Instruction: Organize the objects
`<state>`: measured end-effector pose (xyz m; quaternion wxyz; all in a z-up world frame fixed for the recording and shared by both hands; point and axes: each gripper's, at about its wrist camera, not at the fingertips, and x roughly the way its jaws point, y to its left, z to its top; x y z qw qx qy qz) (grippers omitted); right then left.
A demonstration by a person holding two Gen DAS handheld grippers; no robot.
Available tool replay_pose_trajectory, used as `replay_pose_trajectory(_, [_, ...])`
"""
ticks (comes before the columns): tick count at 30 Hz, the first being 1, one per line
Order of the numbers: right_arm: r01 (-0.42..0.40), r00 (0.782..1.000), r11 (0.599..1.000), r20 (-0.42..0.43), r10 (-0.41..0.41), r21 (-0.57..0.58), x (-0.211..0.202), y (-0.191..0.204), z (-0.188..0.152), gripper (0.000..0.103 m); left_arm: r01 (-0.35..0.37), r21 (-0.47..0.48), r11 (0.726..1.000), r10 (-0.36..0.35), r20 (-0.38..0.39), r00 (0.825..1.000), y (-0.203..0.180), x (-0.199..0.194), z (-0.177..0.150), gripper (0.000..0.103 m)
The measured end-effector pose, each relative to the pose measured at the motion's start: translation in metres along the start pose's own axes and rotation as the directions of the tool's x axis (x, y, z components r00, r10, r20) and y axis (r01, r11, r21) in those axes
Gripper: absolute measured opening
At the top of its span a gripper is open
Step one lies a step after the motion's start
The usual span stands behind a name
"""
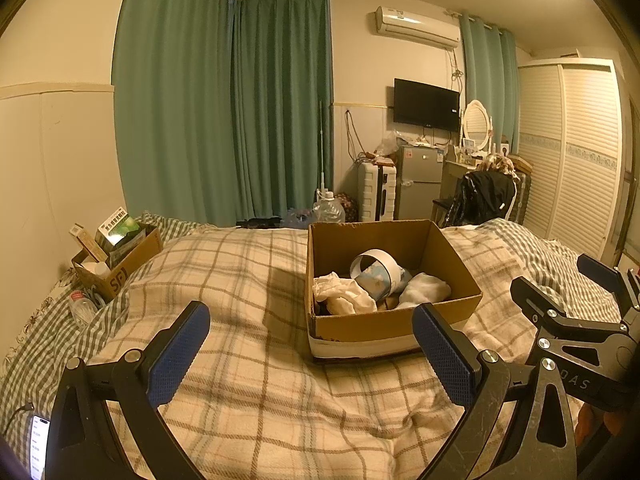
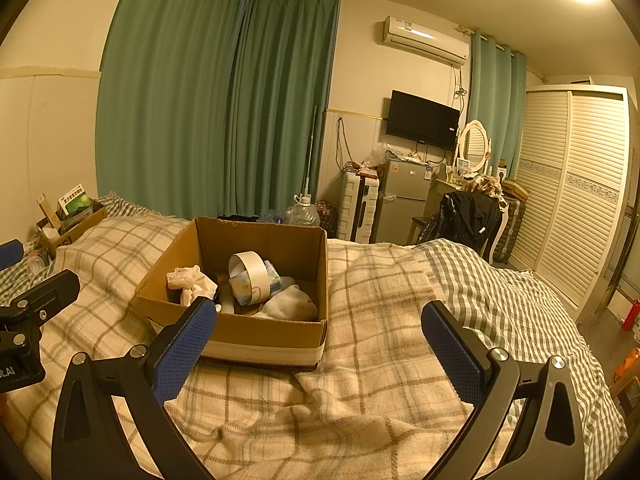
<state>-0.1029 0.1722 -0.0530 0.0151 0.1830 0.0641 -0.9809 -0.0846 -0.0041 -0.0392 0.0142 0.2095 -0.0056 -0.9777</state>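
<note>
An open cardboard box [image 1: 372,326] sits on the plaid blanket [image 1: 240,280] on the bed; it also shows in the right wrist view [image 2: 256,332]. Inside lie a white paper ring [image 1: 376,268], crumpled white cloth [image 1: 344,296] and a white bundle [image 1: 426,288]. My left gripper [image 1: 312,320] is open and empty, held just before the box's near side. My right gripper [image 2: 320,320] is open and empty, near the box's right corner. The right gripper also shows in the left wrist view [image 1: 592,300].
A second cardboard box [image 1: 116,256] with packets stands at the bed's far left, a plastic bottle [image 1: 82,308] beside it. A phone [image 1: 40,444] lies at lower left. Beyond the bed are a water jug [image 1: 328,208], suitcase, fridge [image 1: 420,180], chair and wardrobe [image 1: 572,152].
</note>
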Motion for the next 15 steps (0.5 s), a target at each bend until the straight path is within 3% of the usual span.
replay_pose_trajectory(15, [-0.002,1.0,1.0,-0.008,0.002,-0.002,0.0016,0.0008,-0.0015,0.103,-0.003,0.009,1.0,0.003,0.004,1.0,-0.0004,0.0004,-0.0008,0.103])
